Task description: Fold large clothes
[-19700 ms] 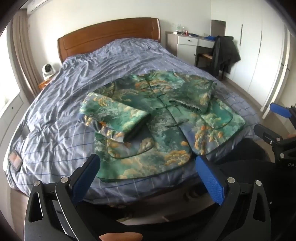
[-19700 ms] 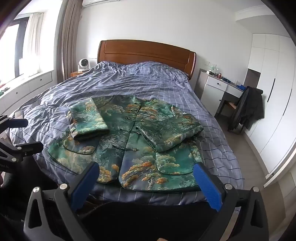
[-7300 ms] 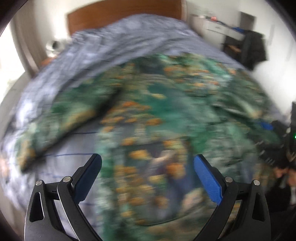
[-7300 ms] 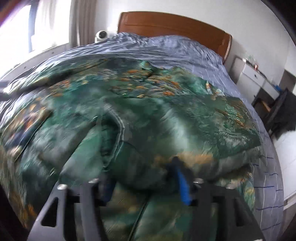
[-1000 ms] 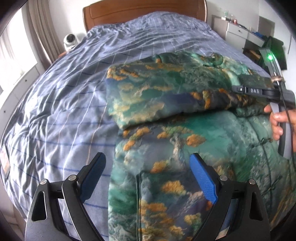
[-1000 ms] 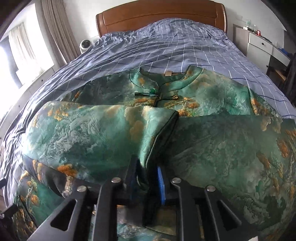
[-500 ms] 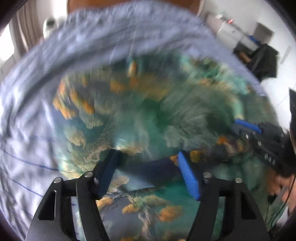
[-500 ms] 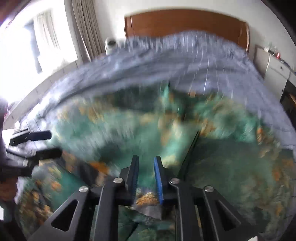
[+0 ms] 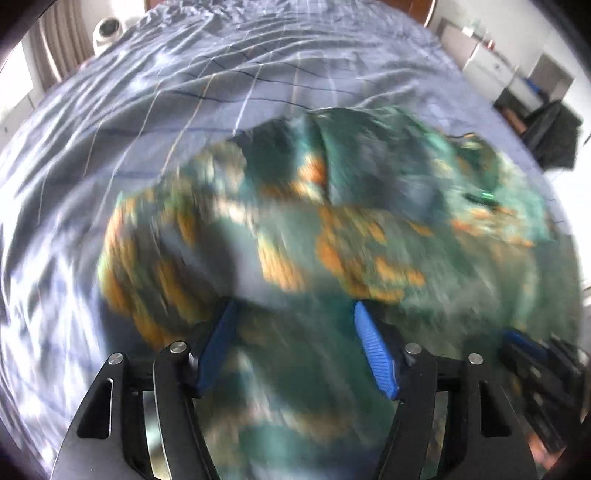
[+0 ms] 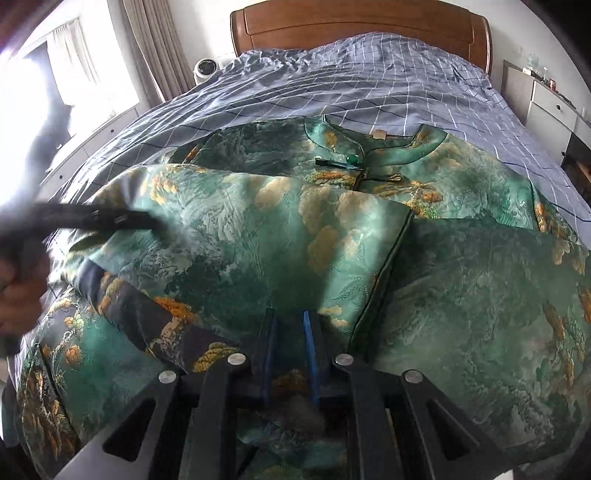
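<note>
A green brocade jacket [image 10: 461,295] with orange tree patterns lies front up on the bed. Its left sleeve [image 10: 258,229] is folded across the chest. My right gripper [image 10: 289,332] is at the sleeve's near edge, jaws closing, with fabric pinched between the blue pads. The left wrist view is blurred: my left gripper [image 9: 291,332] hovers over the jacket [image 9: 351,240], jaws wide and opening, cloth below and between them. The left gripper [image 10: 140,221] also shows as a dark blur above the sleeve's shoulder end.
The bed has a blue checked cover [image 10: 369,74] and a wooden headboard [image 10: 362,22]. A small white fan [image 10: 206,67] stands left of it, a white dresser [image 10: 550,103] to the right. A hand [image 10: 18,295] holds the left gripper at the left edge.
The left gripper has swept forward over the folded sleeve and its jaws have narrowed. The right gripper's jaws have come closer together on the sleeve's edge.
</note>
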Demonstrator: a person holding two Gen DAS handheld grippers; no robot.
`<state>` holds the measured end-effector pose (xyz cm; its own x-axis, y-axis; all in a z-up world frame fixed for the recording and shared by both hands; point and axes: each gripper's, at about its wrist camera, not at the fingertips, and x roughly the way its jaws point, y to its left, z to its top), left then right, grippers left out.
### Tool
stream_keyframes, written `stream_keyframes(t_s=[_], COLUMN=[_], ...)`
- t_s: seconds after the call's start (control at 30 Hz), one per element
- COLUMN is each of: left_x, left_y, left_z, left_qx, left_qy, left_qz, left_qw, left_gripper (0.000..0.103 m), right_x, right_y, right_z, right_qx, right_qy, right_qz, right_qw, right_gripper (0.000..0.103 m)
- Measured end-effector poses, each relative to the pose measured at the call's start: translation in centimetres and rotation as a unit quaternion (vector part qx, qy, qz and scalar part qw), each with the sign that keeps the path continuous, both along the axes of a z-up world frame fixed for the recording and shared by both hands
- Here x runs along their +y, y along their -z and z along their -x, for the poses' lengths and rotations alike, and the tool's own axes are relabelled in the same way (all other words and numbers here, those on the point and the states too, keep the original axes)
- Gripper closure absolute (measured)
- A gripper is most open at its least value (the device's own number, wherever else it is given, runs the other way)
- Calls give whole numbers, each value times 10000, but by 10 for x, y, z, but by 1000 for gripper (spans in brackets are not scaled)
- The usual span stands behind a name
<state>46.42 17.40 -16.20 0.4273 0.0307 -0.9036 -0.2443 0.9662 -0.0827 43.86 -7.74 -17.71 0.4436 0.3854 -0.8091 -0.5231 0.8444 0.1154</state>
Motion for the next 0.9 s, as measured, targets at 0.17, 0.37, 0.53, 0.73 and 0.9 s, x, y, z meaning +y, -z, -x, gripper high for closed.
stream_keyframes(t_s=[0.17, 0.37, 0.53, 0.73, 0.9], left_x=[11, 10, -18, -37, -59], left_y=[-19, -1, -9, -9, -12], left_z=[-18, 2, 66, 134, 176], left_qx=[-339, -346, -609, -543, -627], left_qy=[-203, -150, 356, 716, 996], left_qz=[-136, -142, -588, -687, -581], left_qw=[9991, 9992, 9958, 9936, 9914], left_gripper=[18, 15, 11, 8, 8], right_x=[-2, -3, -3, 1, 3], right_y=[1, 2, 1, 1, 0], right_z=[0, 1, 1, 2, 4], right_qx=[-21, -55, -70, -146, -200], right_qy=[14, 18, 15, 25, 52], right_qz=[-58, -76, -53, 83, 210], right_qw=[10000, 10000, 10000, 9999, 9996], right_gripper=[90, 90, 90, 90, 90])
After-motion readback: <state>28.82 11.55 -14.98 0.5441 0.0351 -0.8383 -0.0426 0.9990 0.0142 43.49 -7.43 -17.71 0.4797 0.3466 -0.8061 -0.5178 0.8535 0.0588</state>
